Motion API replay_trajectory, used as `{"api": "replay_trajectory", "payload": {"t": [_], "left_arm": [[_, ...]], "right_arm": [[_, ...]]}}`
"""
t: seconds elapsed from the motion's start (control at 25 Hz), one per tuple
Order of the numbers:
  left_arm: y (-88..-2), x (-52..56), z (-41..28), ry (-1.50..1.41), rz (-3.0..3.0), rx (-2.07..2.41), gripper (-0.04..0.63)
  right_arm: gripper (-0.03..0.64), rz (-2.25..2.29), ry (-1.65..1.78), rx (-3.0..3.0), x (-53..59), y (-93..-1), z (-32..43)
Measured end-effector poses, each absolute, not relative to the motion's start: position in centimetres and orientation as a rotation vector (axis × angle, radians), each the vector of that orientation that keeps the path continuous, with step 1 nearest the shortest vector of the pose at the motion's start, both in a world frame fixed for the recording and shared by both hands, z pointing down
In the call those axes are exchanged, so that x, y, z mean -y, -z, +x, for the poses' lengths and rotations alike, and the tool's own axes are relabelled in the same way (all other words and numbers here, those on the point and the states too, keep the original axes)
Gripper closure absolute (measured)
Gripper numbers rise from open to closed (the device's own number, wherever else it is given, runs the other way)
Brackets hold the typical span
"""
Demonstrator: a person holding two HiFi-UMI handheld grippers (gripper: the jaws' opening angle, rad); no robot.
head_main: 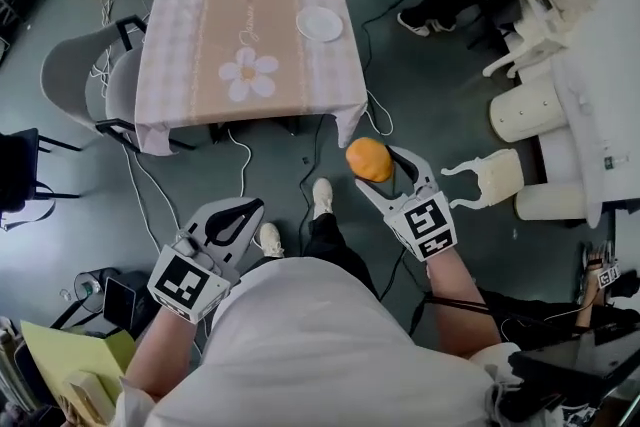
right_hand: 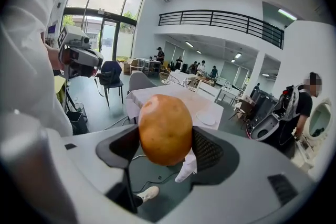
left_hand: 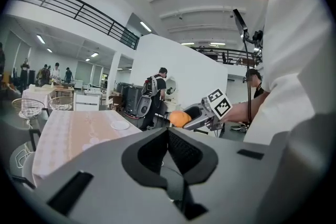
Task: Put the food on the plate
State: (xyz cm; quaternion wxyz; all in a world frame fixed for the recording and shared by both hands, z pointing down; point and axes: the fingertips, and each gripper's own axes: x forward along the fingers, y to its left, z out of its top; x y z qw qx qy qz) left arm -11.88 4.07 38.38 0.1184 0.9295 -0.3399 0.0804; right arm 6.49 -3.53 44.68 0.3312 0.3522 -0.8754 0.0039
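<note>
My right claw [head_main: 377,167] is clamped on a rounded orange-brown potato [head_main: 368,157], one grey jaw pressing each side. In the right gripper view the potato [right_hand: 165,128] stands on end and fills the gap between the jaws. I hold it in the air above the dark grey floor [head_main: 420,85], near the front right corner of the square table under a pink chequered cloth with a white daisy print [head_main: 200,35], but not over it. The small round white plate [head_main: 319,23] lies on the cloth by the table's right edge, well apart from the potato. From the right claw the plate [right_hand: 208,119] shows beyond and to the right of the potato.

My left claw [head_main: 238,218] hangs low at my left side. In the left gripper view its jaws [left_hand: 169,136] are pressed together and grip no object. Two grey moulded chairs [head_main: 85,65] stand at the table's left side. My white shoe [head_main: 321,195] rests on the floor just beside the potato in the head view
</note>
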Motion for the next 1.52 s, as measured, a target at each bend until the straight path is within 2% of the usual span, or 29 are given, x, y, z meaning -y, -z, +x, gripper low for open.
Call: {"api": "replay_trajectory", "payload": {"t": [0.36,0.88,1.52], "left_arm": [[-37.7,3.7,-13.8,-0.236,2.609,1.23,0.586],[-37.4,16.6,-9.6,-0.306,2.413,1.47,0.586],[-38.0,19.3,-9.9,-0.358,2.072,1.696,0.586]], "right_arm": [[0.29,0.779,0.015,2.299,18.1,-49.3,5.8],[0.29,0.554,0.05,2.294,40.6,-57.3,5.5],[0.29,0.337,0.146,2.14,52.5,-66.9,1.7]]}}
